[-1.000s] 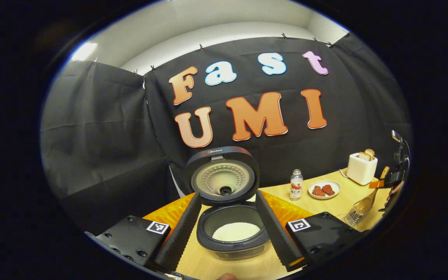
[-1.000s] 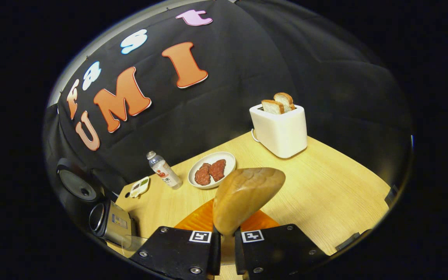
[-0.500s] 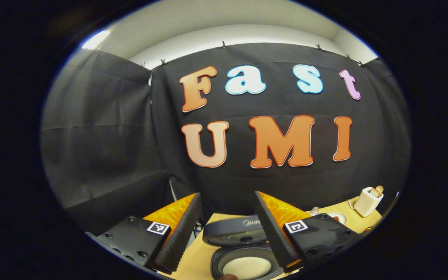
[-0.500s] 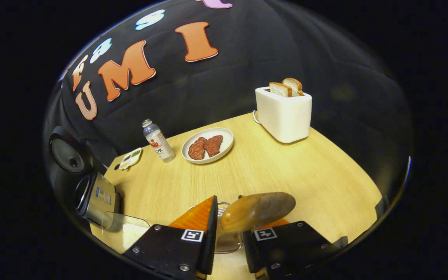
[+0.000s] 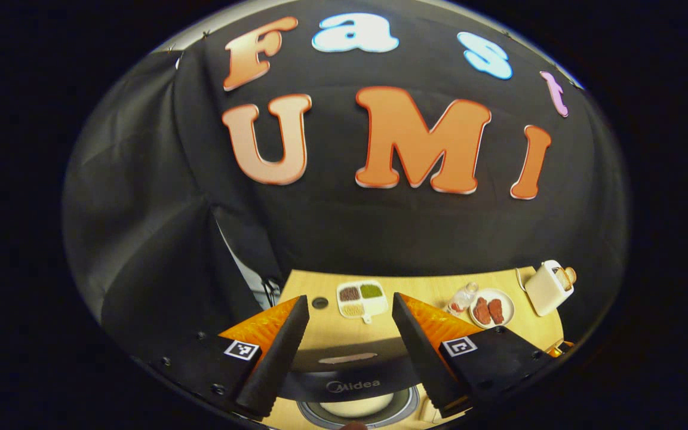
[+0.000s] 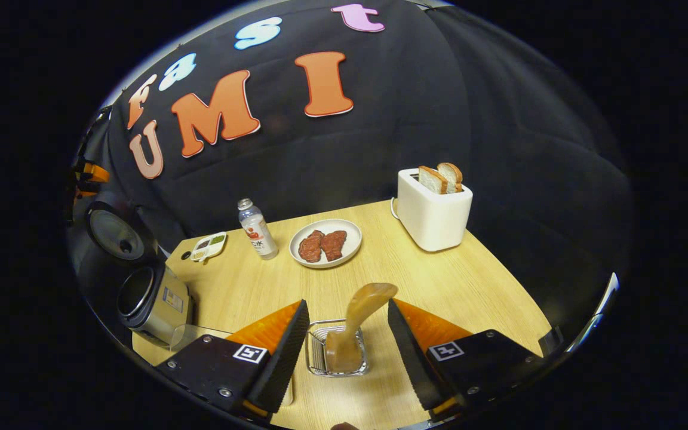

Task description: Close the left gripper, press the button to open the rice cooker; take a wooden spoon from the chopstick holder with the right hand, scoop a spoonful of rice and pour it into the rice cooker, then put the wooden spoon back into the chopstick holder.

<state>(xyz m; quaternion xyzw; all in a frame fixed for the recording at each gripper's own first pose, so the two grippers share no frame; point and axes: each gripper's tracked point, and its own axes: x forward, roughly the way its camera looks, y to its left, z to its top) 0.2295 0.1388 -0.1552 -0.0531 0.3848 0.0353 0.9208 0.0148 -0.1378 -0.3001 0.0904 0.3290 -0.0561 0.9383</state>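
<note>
In the right gripper view the wooden spoon (image 6: 363, 313) stands bowl-up in the wire chopstick holder (image 6: 318, 358). My right gripper (image 6: 347, 303) is open, one finger on each side of the spoon and clear of it. The rice cooker (image 6: 153, 301) sits at the left with its lid (image 6: 114, 233) raised. In the left gripper view my left gripper (image 5: 350, 298) is open above the cooker's raised lid (image 5: 350, 367). White rice (image 5: 356, 407) shows in the pot below it.
On the wooden table (image 6: 457, 280) stand a white toaster (image 6: 433, 212) with bread, a plate of meat (image 6: 325, 243), a small bottle (image 6: 256, 230) and a divided grain dish (image 6: 208, 246). A clear container (image 6: 192, 337) lies beside the cooker.
My right gripper has opened and let go of the spoon, which now stands in the holder. My left gripper has risen and moved forward over the cooker's lid.
</note>
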